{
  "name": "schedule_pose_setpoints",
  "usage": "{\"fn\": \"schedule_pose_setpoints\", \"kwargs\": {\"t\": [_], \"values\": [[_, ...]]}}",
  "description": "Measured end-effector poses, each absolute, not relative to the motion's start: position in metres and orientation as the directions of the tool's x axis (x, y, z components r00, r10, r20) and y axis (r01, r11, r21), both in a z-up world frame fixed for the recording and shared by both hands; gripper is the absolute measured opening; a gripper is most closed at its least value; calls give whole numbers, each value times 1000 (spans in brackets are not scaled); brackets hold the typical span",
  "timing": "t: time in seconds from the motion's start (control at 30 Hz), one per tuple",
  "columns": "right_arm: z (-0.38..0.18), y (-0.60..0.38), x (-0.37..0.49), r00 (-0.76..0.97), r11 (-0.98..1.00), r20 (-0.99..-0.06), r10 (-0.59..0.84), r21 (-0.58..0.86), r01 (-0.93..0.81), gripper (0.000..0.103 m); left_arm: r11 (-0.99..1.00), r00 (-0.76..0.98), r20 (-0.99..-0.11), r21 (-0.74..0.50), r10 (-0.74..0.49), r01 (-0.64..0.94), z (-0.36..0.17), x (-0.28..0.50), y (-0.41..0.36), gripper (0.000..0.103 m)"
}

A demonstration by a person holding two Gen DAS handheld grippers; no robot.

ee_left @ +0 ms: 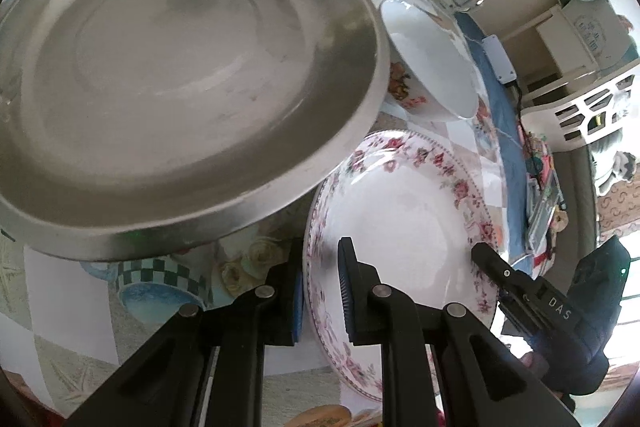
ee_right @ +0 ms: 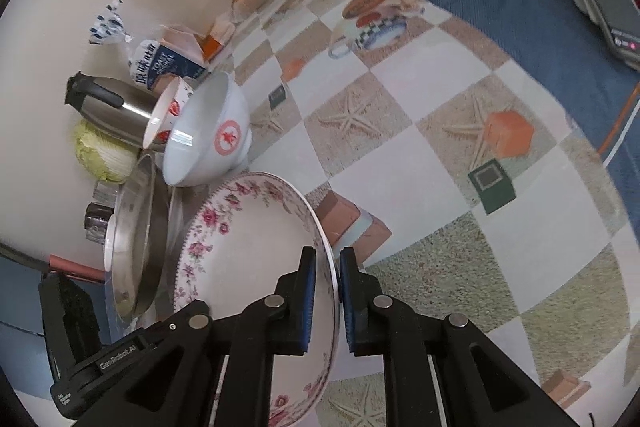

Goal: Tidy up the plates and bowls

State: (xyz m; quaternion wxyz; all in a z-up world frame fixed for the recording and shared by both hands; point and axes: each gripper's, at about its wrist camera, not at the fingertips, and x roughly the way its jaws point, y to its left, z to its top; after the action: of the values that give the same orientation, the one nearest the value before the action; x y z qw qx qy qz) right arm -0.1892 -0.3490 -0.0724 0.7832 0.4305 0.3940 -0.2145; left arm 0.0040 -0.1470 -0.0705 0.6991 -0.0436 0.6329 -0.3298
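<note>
Both grippers (ee_right: 336, 301) clamp a floral plate (ee_right: 248, 247) above the checkered tablecloth (ee_right: 420, 155)

- Round shallow steel plate (ee_left: 184, 87), upper left of the left wrist view: plain silver-grey, no pattern.
- Round china plate with scalloped rim (ee_left: 404, 227), lower centre: white, with a border of pink roses and a fine dark dotted edge.
- Deep china bowl (ee_right: 208, 135), left of centre in the right wrist view: white, with a red star in a red ring.
- Smaller china bowl (ee_right: 166, 115) behind it: white, red rim, red motifs.
- Desk cloth (ee_right: 420, 99): white and sandy-beige checks printed with starfish, orange cubes, green boxes and a chequered cup.
- Tongs (ee_right: 335, 291): black, blue pads.
- Leafy cabbage (ee_right: 106, 159), left: pale green.
</note>
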Motion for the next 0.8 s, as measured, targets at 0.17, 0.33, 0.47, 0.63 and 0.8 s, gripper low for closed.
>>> {"fn": "schedule_pose_setpoints", "kwargs": {"t": [0.17, 0.33, 0.47, 0.63, 0.8], "values": [[-62, -345, -191, 610, 563, -792, -6, 502, 657, 13, 773, -15, -844, -498, -536, 394, -66, 8, -141, 16], [-54, -339, -190, 604, 593, -797, -33, 471, 653, 13, 765, -14, -843, -496, -538, 411, -62, 6, -145, 16], [-50, -338, -196, 604, 598, -796, -42, 464, 653, 13, 750, -21, -836, -504, -549, 428, -59, 4, -147, 16], [-42, -336, -203, 604, 605, -794, -71, 447, 659, 13, 731, -27, -827, -510, -561, 453, -54, 1, -149, 16], [-32, -336, -209, 613, 608, -784, -96, 442, 660, 13, 711, -29, -815, -522, -579, 471, -47, 0, -152, 16]]}}
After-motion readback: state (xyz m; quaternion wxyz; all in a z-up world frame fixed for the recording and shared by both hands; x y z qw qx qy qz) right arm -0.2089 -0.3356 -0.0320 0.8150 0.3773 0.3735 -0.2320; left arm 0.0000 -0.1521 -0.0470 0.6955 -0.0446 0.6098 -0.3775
